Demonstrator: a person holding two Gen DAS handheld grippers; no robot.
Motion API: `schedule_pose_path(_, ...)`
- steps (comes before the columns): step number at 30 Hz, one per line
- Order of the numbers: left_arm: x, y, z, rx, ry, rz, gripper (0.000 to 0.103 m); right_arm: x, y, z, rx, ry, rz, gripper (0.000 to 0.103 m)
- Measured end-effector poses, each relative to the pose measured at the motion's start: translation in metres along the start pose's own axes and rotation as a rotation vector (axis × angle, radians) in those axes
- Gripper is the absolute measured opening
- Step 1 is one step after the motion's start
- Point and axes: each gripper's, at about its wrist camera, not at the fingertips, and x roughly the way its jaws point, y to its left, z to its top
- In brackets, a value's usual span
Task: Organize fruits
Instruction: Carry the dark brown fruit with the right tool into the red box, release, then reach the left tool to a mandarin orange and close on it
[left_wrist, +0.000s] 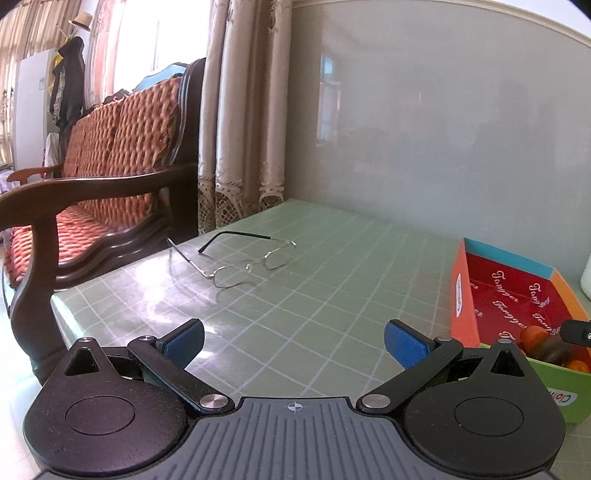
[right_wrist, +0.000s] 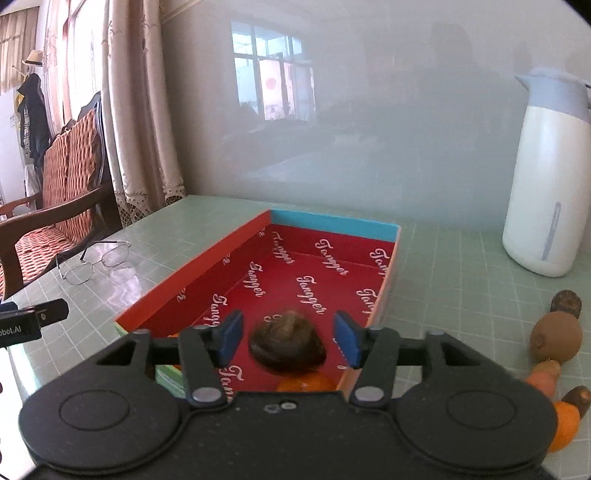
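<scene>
A box with a red printed inside lies on the green gridded table. My right gripper hovers over its near end, open. A blurred dark brown fruit sits between the blue pads, with a gap on each side. Just below it in the box lies an orange fruit. Right of the box, loose on the table, are a brown round fruit, a dark fruit and an orange. My left gripper is open and holds nothing, left of the box.
Wire-framed glasses lie on the table's far left part. A white thermos jug stands at the back right by the grey wall. A wooden bench with an orange cushion stands past the table's left edge.
</scene>
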Motion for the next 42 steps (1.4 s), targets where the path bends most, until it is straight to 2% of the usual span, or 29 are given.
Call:
schedule_pose_path(2, 0.001, 0.001, 0.0, -0.011, 0.003, -0.001, 0.103, -0.002, -0.001, 0.0, 0.001, -0.01, -0.008, 0.063)
schedule_pose_path(6, -0.001, -0.005, 0.001, -0.009, -0.002, -0.017, 0.103, -0.015, -0.021, 0.001, 0.058, -0.057, -0.047, 0.067)
schedule_pose_path(8, -0.002, -0.01, 0.001, -0.001, -0.007, -0.03, 0.103, -0.025, -0.038, 0.001, 0.118, -0.088, -0.075, 0.083)
schedule_pose_path(13, -0.006, -0.024, 0.001, -0.001, -0.014, -0.061, 0.103, -0.046, -0.084, 0.001, 0.192, -0.127, -0.212, 0.086)
schedule_pose_path(15, -0.009, -0.032, 0.002, 0.003, -0.019, -0.08, 0.103, -0.055, -0.102, 0.0, 0.22, -0.122, -0.237, 0.094)
schedule_pose_path(16, -0.011, -0.037, 0.002, 0.005, -0.024, -0.09, 0.103, -0.058, -0.11, -0.001, 0.239, -0.12, -0.244, 0.103)
schedule_pose_path(18, -0.015, -0.049, 0.003, 0.008, -0.03, -0.12, 0.103, -0.068, -0.131, -0.003, 0.295, -0.103, -0.236, 0.103)
schedule_pose_path(20, -0.018, -0.061, 0.003, 0.007, -0.034, -0.16, 0.103, -0.078, -0.148, -0.005, 0.323, -0.102, -0.268, 0.103)
schedule_pose_path(24, -0.025, -0.089, 0.001, 0.019, -0.028, -0.239, 0.103, -0.097, -0.17, -0.009, 0.27, -0.096, -0.469, 0.103)
schedule_pose_path(28, -0.037, -0.121, -0.003, 0.061, -0.04, -0.317, 0.103, -0.113, -0.199, -0.022, 0.326, -0.064, -0.557, 0.103)
schedule_pose_path(30, -0.042, -0.139, -0.006, 0.088, -0.034, -0.358, 0.103, -0.124, -0.209, -0.028, 0.332, -0.075, -0.591, 0.103)
schedule_pose_path(32, -0.047, -0.155, -0.01, 0.115, -0.028, -0.387, 0.103, -0.135, -0.221, -0.034, 0.349, -0.09, -0.599, 0.103)
schedule_pose_path(36, -0.055, -0.192, -0.02, 0.181, -0.004, -0.453, 0.103, -0.15, -0.244, -0.048, 0.423, -0.068, -0.545, 0.102)
schedule_pose_path(40, -0.066, -0.225, -0.031, 0.238, 0.006, -0.495, 0.103, -0.162, -0.25, -0.053, 0.369, -0.081, -0.633, 0.101)
schedule_pose_path(42, -0.07, -0.239, -0.036, 0.256, 0.02, -0.508, 0.103, -0.168, -0.257, -0.057, 0.372, -0.08, -0.648, 0.101)
